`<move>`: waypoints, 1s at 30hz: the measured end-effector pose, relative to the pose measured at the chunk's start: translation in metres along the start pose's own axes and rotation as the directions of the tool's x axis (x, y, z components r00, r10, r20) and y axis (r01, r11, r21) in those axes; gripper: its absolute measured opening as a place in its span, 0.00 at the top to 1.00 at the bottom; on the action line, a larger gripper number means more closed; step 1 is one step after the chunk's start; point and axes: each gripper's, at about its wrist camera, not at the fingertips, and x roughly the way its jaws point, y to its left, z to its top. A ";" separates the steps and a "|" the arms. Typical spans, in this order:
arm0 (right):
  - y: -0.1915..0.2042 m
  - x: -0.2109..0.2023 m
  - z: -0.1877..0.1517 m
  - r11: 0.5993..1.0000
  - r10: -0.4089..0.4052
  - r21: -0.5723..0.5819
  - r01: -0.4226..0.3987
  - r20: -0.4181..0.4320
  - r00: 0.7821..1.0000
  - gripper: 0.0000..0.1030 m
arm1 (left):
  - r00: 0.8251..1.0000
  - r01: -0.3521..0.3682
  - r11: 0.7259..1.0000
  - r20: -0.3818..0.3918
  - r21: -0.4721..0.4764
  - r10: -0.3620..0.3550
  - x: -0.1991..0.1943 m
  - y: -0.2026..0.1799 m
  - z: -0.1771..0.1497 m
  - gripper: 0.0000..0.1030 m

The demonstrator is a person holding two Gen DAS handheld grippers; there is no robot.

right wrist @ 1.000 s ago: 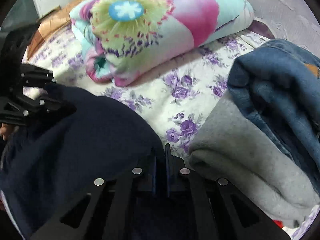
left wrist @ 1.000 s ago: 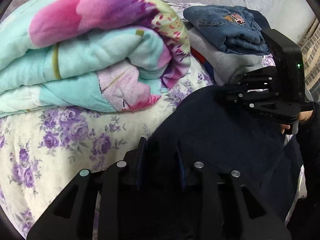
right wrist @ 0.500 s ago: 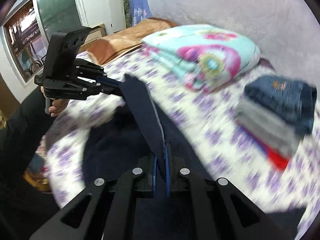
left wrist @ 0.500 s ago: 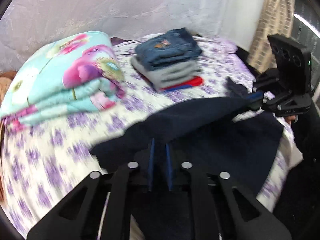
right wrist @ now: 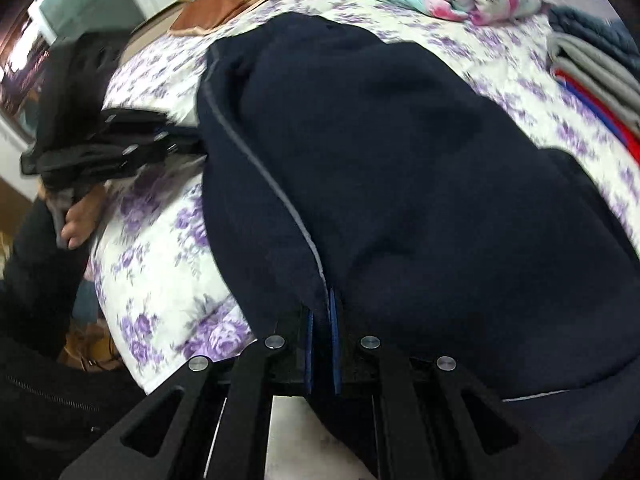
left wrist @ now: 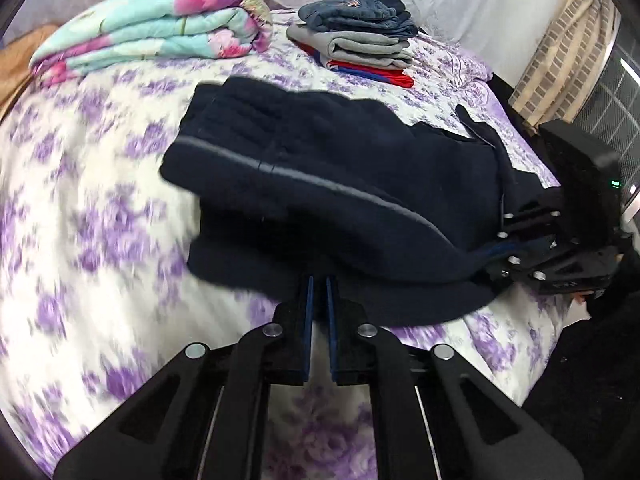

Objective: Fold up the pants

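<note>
Dark navy pants with a thin grey side stripe lie folded over on the floral bed; they also fill the right wrist view. My left gripper is shut on the near edge of the pants. My right gripper is shut on the pants edge by the grey stripe. The right gripper also shows at the right of the left wrist view, pinching the fabric. The left gripper shows at the left of the right wrist view.
A folded floral quilt lies at the back of the bed. A stack of folded clothes, jeans on top, sits at the back right. The bedsheet has purple flowers. The bed's edge runs along the right, with a curtain beyond.
Both grippers have pulled back towards the bed's near edge with the pants, and the raised fabric has come down flat onto the bed, doubled over.
</note>
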 end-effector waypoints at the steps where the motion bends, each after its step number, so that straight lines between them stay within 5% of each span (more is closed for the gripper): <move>1: 0.001 -0.002 0.000 1.000 0.002 0.002 -0.002 0.006 1.000 0.92 | 1.000 0.006 1.000 0.008 0.006 -0.006 -0.007 -0.003 -0.004 0.95; 4: 0.009 -0.009 -0.001 1.000 -0.009 -0.022 0.009 0.024 1.000 0.92 | 0.997 0.018 1.000 0.077 0.018 -0.019 -0.042 -0.014 -0.010 0.84; 8: 0.023 -0.022 -0.005 0.996 -0.024 -0.079 0.028 0.050 0.998 0.92 | 0.973 0.045 0.998 0.223 0.034 -0.052 -0.078 -0.042 0.008 0.36; 12: 0.028 -0.019 -0.008 0.994 -0.029 -0.106 0.033 0.035 0.999 0.92 | 0.962 0.101 0.994 0.258 -0.041 -0.087 -0.059 -0.060 0.052 0.35; 13: 0.029 -0.017 -0.010 0.994 -0.033 -0.104 0.036 0.032 0.999 0.92 | 0.975 0.084 0.992 0.213 -0.093 -0.062 -0.039 -0.057 0.061 0.41; 16: 0.030 -0.014 -0.012 0.995 -0.025 -0.093 0.028 0.034 0.999 0.89 | 0.999 0.034 0.976 -0.010 -0.217 -0.037 0.021 -0.043 0.057 0.95; 17: 0.028 -0.014 -0.013 0.996 -0.018 -0.087 0.021 0.028 0.999 0.85 | 0.997 0.007 0.969 -0.076 -0.249 -0.027 0.038 -0.039 0.045 1.00; 18: 0.025 -0.018 -0.016 0.996 -0.014 -0.084 0.015 0.016 1.000 0.78 | 0.994 0.011 0.961 -0.101 -0.278 -0.041 0.048 -0.035 0.034 1.00; 20: 0.030 -0.026 -0.015 0.997 0.018 -0.080 -0.019 -0.007 1.000 0.69 | 0.997 0.063 0.940 -0.030 -0.336 -0.077 0.043 -0.029 0.015 1.00; 23: 0.035 -0.049 -0.004 0.995 0.088 -0.058 -0.085 0.065 0.994 0.80 | 0.994 0.100 0.911 0.006 -0.400 -0.107 0.039 -0.022 0.005 0.99; 24: 0.035 -0.053 0.000 0.995 0.086 -0.052 -0.082 0.091 0.992 0.93 | 0.995 0.097 0.911 0.007 -0.400 -0.103 0.038 -0.022 0.003 0.99; 26: 0.034 -0.046 0.010 0.999 0.047 -0.032 -0.044 0.116 0.992 0.94 | 0.998 0.062 0.926 -0.007 -0.373 -0.070 0.038 -0.028 0.005 0.99; 30: 0.033 0.012 0.001 0.998 0.042 0.043 -0.041 -0.026 0.999 0.93 | 0.999 0.007 0.944 -0.027 -0.329 -0.017 0.039 -0.038 0.007 0.99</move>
